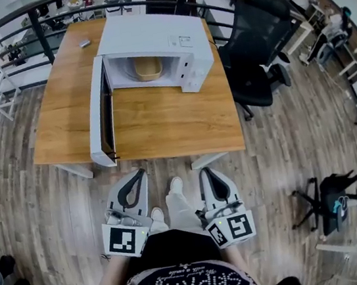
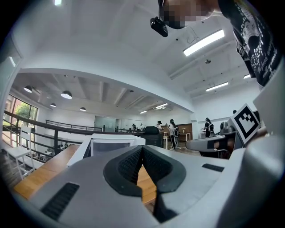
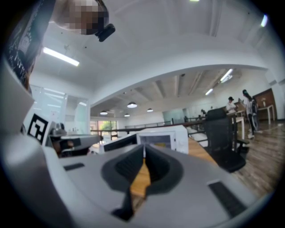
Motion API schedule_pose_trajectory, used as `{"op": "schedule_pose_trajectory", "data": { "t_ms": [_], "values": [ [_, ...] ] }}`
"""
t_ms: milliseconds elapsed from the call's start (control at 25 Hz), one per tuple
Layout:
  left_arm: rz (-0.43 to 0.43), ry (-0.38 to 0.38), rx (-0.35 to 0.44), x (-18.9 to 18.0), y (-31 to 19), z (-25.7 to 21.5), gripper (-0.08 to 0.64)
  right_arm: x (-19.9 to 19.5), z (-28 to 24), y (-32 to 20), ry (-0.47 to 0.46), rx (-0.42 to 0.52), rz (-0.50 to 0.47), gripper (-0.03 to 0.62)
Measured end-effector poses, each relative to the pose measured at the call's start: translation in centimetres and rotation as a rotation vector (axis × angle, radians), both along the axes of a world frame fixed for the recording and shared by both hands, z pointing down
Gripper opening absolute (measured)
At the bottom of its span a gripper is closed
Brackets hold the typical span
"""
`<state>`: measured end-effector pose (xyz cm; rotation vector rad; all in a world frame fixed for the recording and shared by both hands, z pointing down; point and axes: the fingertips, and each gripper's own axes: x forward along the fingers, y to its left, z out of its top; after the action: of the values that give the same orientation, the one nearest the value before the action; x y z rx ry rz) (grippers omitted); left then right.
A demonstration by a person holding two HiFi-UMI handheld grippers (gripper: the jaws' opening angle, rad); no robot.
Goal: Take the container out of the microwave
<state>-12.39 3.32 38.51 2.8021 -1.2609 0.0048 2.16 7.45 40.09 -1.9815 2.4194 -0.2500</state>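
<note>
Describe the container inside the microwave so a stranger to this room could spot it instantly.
Find the wooden table, then the white microwave on it with its door swung open. The container sits in the cavity: a tan tub, the only thing inside, standing out against the white walls.

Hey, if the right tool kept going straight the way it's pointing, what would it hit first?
Probably the microwave, around its open front, after passing above the table; depth is hard to judge.
</note>
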Motion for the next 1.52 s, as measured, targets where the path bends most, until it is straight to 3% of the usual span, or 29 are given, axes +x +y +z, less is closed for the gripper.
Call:
{"op": "schedule_pose_trajectory", "data": {
  "t_ms": [200, 440, 960, 1320, 1520],
  "values": [
    [-0.035, -0.013, -0.001, -0.2, -0.9, 0.0, 0.032, 0.3, -0.3, -1.2, 0.009, 0.019, -0.008, 0.034],
    [-0.115, -0.046, 0.056, 0.4, -3.6, -0.3, 0.032, 2.9, -0.3, -4.5, 0.062, 0.079, 0.040, 0.035],
    [-0.234, -0.015, 0.064, 4.1, -12.1, -0.3, 0.032, 6.5, -0.1, -14.1, 0.047, 0.078, -0.056, 0.034],
    [-0.257, -0.006, 0.031, 7.8, -16.4, 0.1, 0.032, 10.2, 0.7, -18.6, 0.027, 0.048, -0.084, 0.035],
    [-0.251, -0.013, 0.051, 9.7, -18.8, -0.3, 0.032, 12.1, 1.0, -20.7, 0.015, 0.044, -0.080, 0.035]
  ]
}}
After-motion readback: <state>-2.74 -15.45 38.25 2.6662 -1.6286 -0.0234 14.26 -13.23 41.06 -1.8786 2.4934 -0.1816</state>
